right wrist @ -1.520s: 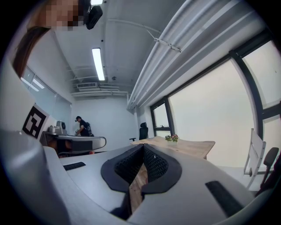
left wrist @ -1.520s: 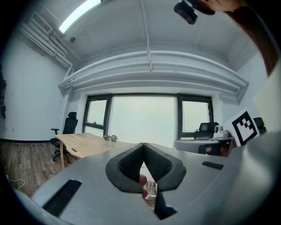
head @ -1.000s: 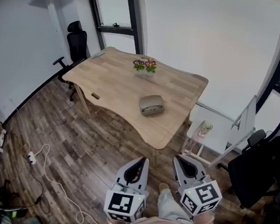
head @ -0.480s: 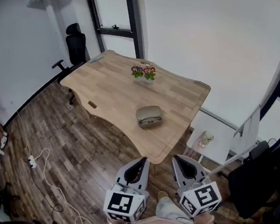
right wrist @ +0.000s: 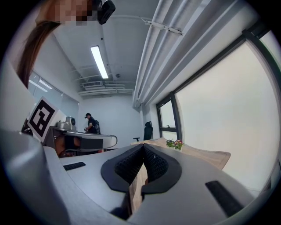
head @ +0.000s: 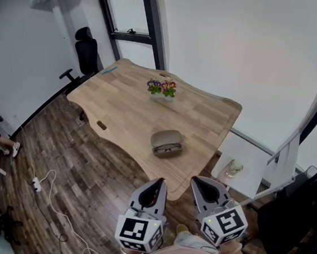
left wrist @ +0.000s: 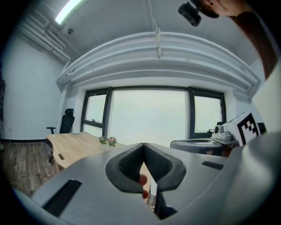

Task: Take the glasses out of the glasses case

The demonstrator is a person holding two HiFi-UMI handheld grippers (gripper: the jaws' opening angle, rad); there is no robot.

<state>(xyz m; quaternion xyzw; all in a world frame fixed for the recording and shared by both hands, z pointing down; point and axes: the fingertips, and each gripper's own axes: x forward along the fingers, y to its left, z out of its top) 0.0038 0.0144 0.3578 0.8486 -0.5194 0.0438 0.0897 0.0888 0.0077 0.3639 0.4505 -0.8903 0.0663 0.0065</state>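
Both grippers held low over the floor, short of the wooden table [head: 127,103]
The left gripper [head: 159,182] and right gripper [head: 196,181] each have jaws pressed together on nothing. The grey glasses case [head: 167,143] lies on the table near its front edge, well apart from both; flowers [head: 162,87] stand farther back

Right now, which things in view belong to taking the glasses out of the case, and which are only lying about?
For the job:
- glasses case, on the wooden table
- left gripper, shut and empty
- right gripper, shut and empty

Lying about:
- flower pot
- office chair
- power strip on the floor
- bottle on the white side table
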